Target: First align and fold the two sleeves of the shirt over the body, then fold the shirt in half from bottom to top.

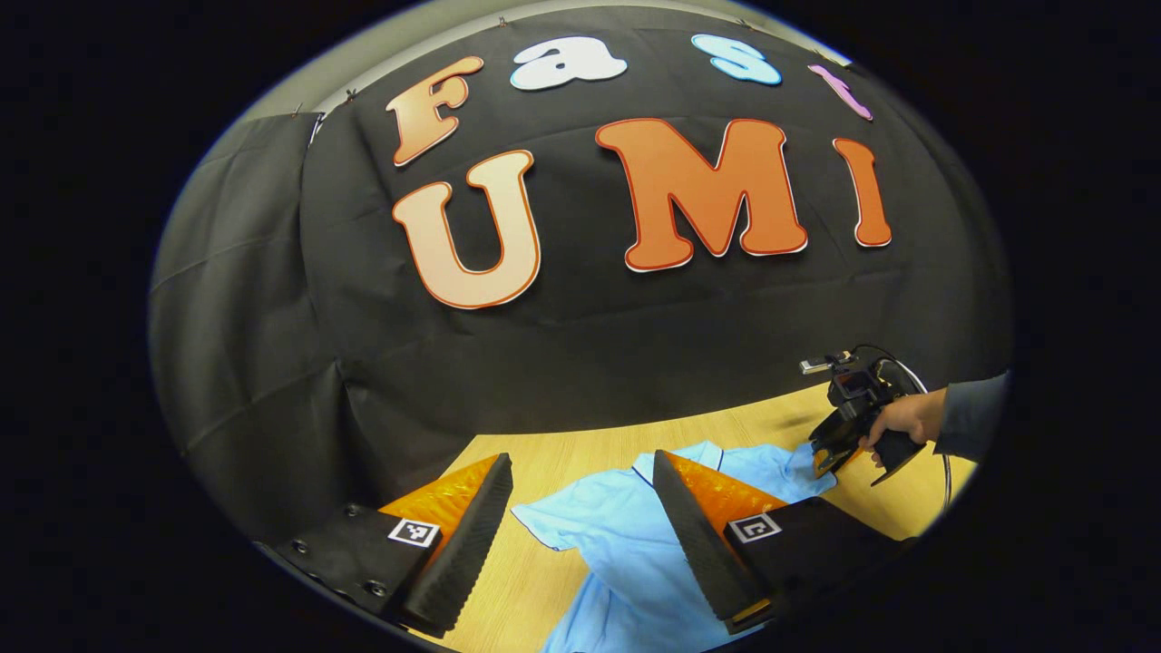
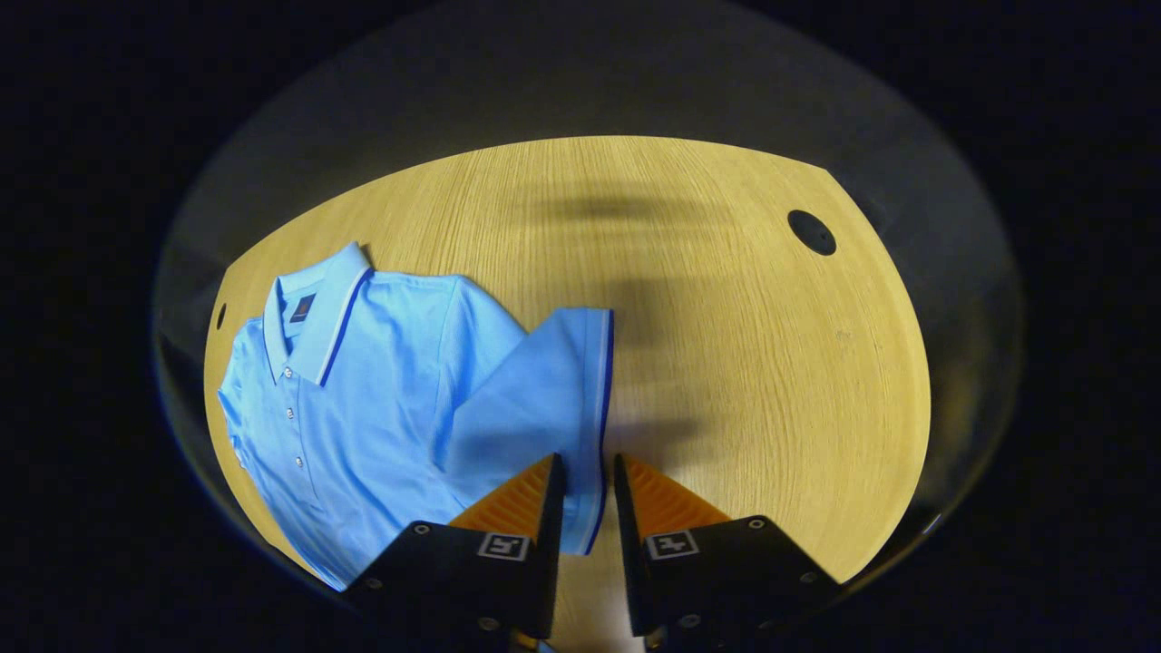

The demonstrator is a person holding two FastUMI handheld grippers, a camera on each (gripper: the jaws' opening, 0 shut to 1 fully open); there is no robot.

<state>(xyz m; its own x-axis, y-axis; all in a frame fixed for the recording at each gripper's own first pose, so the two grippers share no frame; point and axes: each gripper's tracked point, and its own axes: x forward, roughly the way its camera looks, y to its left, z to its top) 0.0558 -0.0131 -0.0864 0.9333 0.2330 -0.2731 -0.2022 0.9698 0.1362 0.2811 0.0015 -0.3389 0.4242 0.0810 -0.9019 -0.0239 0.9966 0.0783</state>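
We are working the first sleeve fold: the right gripper point(image 2: 590, 476) is pinching the cuff hem of the sleeve point(image 2: 544, 399), fingers nearly together on the fabric, while the shirt point(image 2: 363, 390) is lying on the table point(image 2: 744, 345). The left gripper point(image 1: 580, 517) is hovering with fingers apart above the other shoulder. We are advising carrying the cuff low across the body, keeping its edge parallel to the placket.

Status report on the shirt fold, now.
Left tool open above the shirt. Right tool closed on sleeve hem. Sleeves not yet folded. Table unobstructed.
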